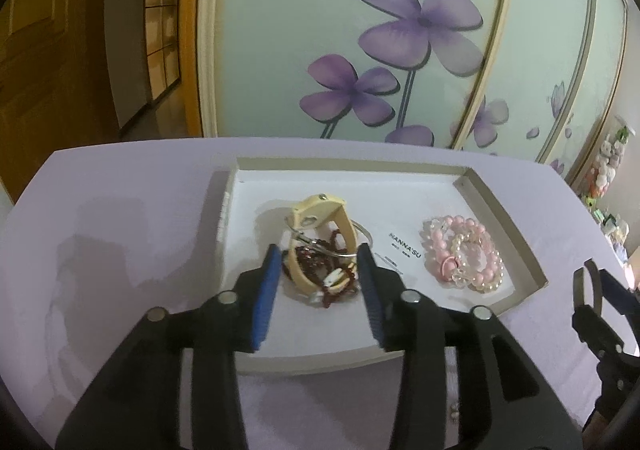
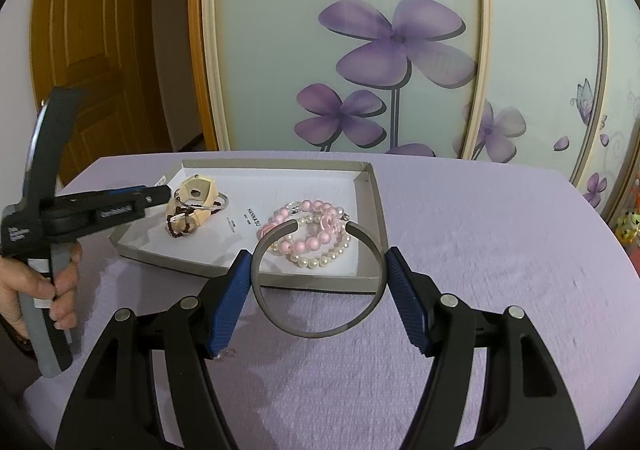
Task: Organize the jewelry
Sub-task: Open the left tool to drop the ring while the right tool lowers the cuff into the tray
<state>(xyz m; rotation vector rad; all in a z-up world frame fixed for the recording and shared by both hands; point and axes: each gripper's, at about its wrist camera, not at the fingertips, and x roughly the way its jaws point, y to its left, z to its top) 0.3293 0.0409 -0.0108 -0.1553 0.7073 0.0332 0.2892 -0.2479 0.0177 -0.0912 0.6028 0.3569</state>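
A grey open cuff bangle (image 2: 320,282) is held across its width by the right gripper (image 2: 318,292), the blue pads pressed on its two sides and its gap turned toward twelve o'clock. It hangs over the lilac tablecloth (image 2: 480,250), just short of the near rim of the shallow grey tray (image 2: 372,186).

For the step in hand, judged to be laying the cuff in the tray, it should be carried toward twelve o'clock over the rim and lowered onto the bare white floor between the two heaps before the pads are eased apart. The pink and pearl bead bracelets (image 2: 312,238) should not be pressed on.

The left gripper (image 1: 318,270) stands partly open above the tray's other heap: a cream watch (image 1: 316,218), a thin silver bangle (image 1: 360,238) and dark red beads (image 1: 316,258). Nothing is pinched between its pads.

How that heap is tangled cannot be made out. In the left wrist view the right gripper is cut off at three o'clock. A small trinket (image 2: 226,354) under the right gripper's left finger is too small to identify.
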